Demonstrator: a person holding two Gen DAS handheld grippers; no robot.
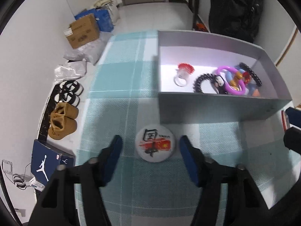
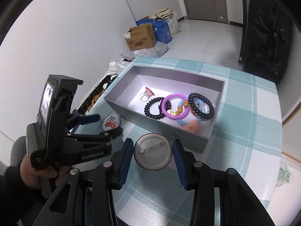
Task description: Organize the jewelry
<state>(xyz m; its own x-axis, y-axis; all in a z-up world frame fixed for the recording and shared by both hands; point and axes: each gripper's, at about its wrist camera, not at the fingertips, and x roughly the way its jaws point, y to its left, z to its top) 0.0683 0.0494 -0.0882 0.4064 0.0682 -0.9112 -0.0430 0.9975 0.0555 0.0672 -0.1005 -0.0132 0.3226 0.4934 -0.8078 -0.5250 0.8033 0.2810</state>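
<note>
A round white badge with red and black print (image 1: 155,145) lies on the checked cloth in front of the grey box (image 1: 216,109). My left gripper (image 1: 150,146) is open with a finger on each side of it, not touching; it also shows in the right wrist view (image 2: 105,123). My right gripper (image 2: 152,152) is shut on a second round badge (image 2: 152,153), pin side up, held just before the grey box (image 2: 154,124). The box holds a clear ring with a red top (image 1: 183,74), black bead bracelets (image 2: 156,106) and a purple ring (image 2: 175,106).
The table carries a teal and white checked cloth (image 1: 116,86). On the floor to the left are shoes (image 1: 64,122), a dark blue shoe box (image 1: 50,162), a cardboard box (image 1: 83,31) and bags. A black suitcase (image 2: 267,37) stands behind the table.
</note>
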